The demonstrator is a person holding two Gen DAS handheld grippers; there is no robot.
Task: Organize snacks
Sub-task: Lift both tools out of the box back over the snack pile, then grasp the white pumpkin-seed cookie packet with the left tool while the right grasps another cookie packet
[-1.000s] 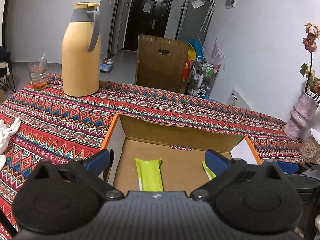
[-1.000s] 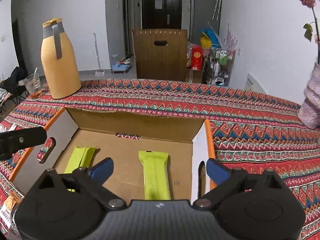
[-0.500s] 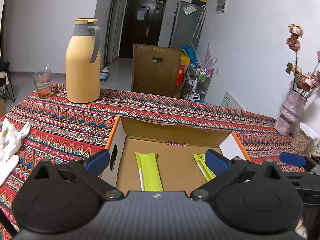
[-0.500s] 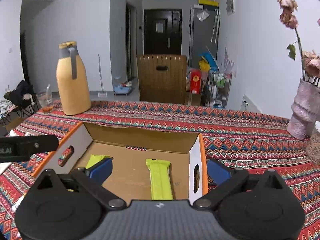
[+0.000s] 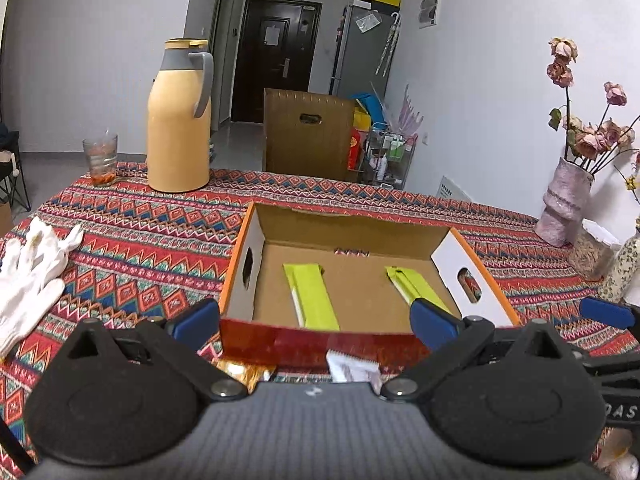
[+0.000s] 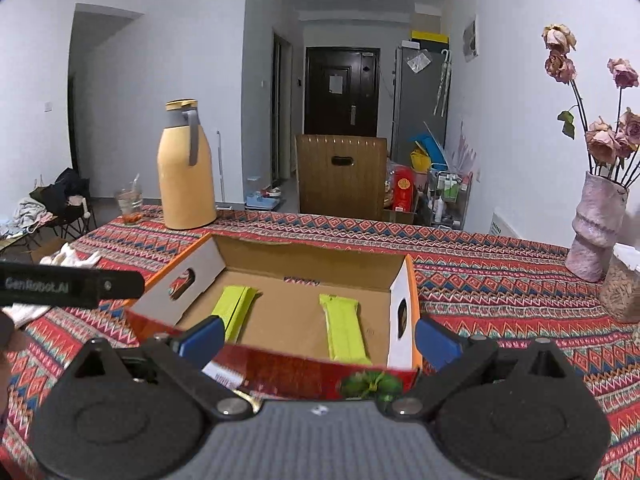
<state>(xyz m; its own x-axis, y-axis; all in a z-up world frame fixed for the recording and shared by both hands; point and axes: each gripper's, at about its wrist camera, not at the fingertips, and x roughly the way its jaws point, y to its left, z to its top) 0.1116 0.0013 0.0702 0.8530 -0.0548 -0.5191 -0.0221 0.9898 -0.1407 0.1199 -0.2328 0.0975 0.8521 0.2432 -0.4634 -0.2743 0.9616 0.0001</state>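
An open cardboard box (image 5: 348, 232) (image 6: 308, 258) with orange outer sides sits on the patterned tablecloth. Two lime-green snack bars lie flat inside it, one left (image 5: 310, 296) (image 6: 234, 312) and one right (image 5: 416, 288) (image 6: 346, 328). My left gripper (image 5: 314, 320) is open and empty, back from the box's red front wall (image 5: 320, 346). My right gripper (image 6: 318, 338) is open and empty, just in front of the same wall (image 6: 300, 368). Snack packets (image 5: 352, 366) lie on the cloth under the left gripper, mostly hidden.
A tan thermos jug (image 5: 180, 120) and a glass (image 5: 101, 158) stand at the far left. White gloves (image 5: 30, 268) lie at the left. A pink vase with dried roses (image 5: 566, 208) (image 6: 596, 228) and a jar (image 6: 622, 288) stand at the right. A wooden chair (image 5: 308, 136) stands behind the table.
Both grippers have pulled back and up from the box, open and empty throughout. The box's red front wall and packets in front of it have come into view.
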